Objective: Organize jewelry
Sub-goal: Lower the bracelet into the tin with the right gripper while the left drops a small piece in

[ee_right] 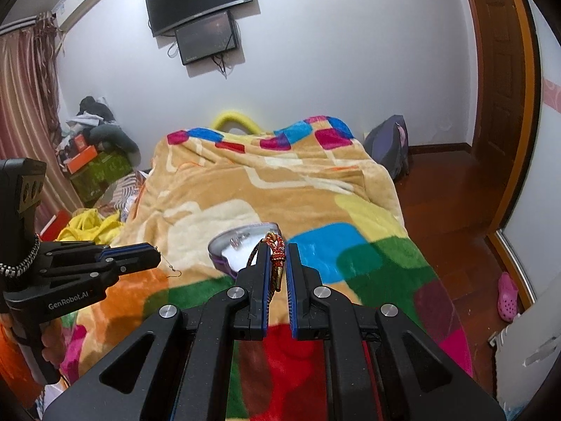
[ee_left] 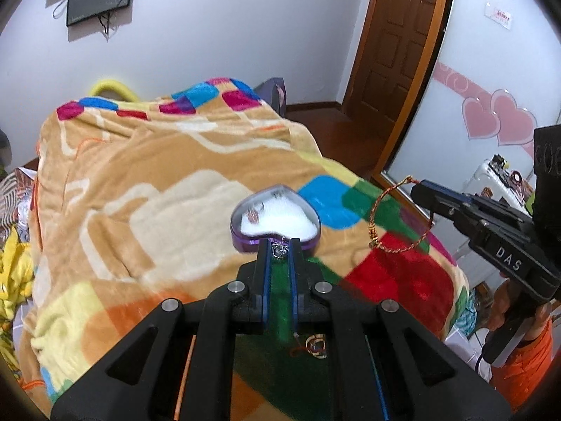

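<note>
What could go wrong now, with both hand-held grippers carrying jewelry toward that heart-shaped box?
The earring is tiny and pinched only at the tips of the left hand-held gripper; it could slip into the fluffy blanket. The red-gold bracelet dangles loosely from the right hand-held gripper and might snag. The heart-shaped box sits on soft bedding, so a nudge may tip it.

left wrist view: sits behind its own tongs [ee_left: 279, 249], looking down the bed [ee_left: 168, 182] toward the far wall, pretty close.
right wrist view: same direction, set further right.
shared: heart box [ee_left: 275, 219], blanket, and each other's tongs at frame edge.
</note>
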{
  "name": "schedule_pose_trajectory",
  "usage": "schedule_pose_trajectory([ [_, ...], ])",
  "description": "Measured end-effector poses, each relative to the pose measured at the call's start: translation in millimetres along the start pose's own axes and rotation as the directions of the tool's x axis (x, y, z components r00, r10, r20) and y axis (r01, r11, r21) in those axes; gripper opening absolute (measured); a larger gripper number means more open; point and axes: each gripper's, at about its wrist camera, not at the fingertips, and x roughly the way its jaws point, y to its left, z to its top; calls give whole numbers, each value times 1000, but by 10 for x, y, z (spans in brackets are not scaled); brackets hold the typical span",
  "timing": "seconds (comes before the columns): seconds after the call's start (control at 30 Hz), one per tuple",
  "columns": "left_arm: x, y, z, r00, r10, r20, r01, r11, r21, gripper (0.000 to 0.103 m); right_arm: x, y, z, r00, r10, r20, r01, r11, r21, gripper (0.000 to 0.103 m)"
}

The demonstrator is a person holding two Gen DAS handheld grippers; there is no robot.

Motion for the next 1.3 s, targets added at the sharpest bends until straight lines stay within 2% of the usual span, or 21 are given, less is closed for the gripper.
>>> schedule_pose_trajectory([
  [0.2, -12, 59, 140, 999, 2, 40, -2, 1000, -6, 8, 108, 77, 115, 1000, 19, 18, -19, 1000, -15, 8],
  [0.4, 95, 131, 199, 999, 8, 48, -7, 1000, -14, 8, 295, 136, 195, 999, 50, 16, -49, 999, -18, 8],
  [0.87, 560, 337, 262, 1000, 18, -8, -18, 999, -43, 8, 872, 220, 140, 994, 83, -78, -85, 996, -32, 8],
  [1.3, 972, 377, 183, 995, 1, -99, -4, 1000, -30, 8, 1138, 159, 71, 986, 30, -165, -42, 997, -69, 8],
])
